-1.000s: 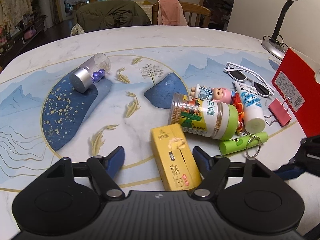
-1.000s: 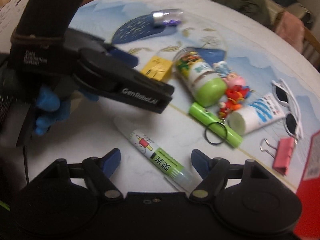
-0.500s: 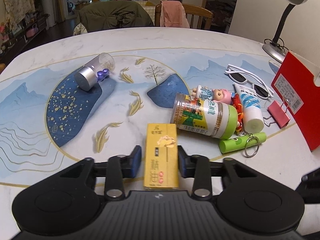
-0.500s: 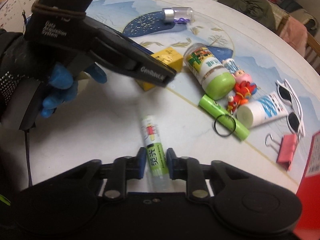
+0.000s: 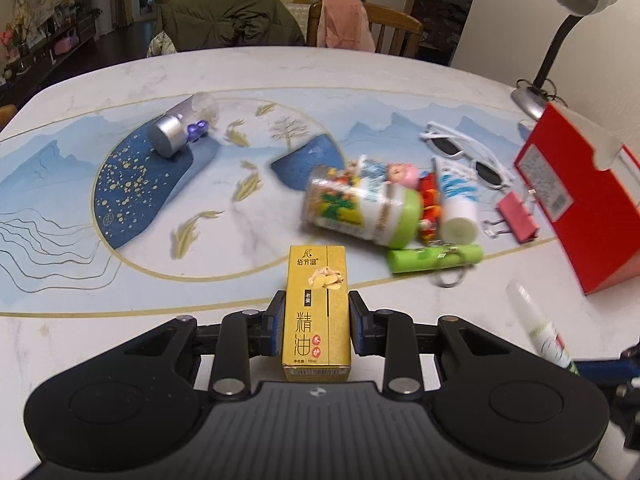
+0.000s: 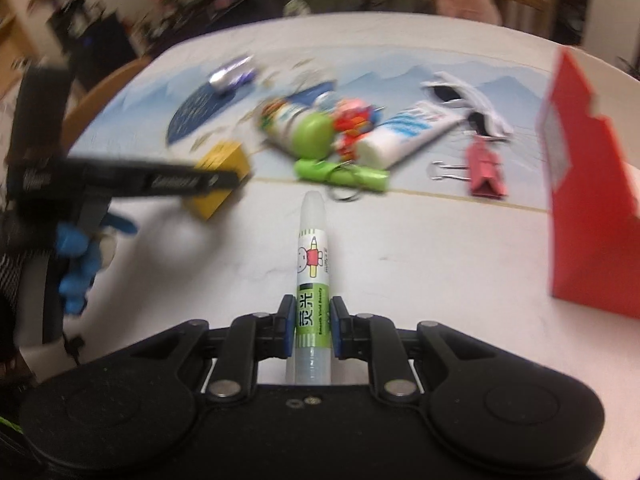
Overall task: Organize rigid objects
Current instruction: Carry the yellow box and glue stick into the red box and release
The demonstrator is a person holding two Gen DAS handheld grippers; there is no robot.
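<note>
Left gripper: jaws clamped on small yellow cardboard box, near edge of white marble table. Right gripper: jaws pinch green-white plastic glue stick, cap pointing far. Red cardboard box stands at right w/ open top.

A small yellow cardboard box printed with Chinese characters was held lengthwise, its long sides pinched. A slim white glue pen with a green label and clear cap pointed toward a cluster on the table: a green-lidded jar on its side, a white tube, a lime-green cylinder.
</note>
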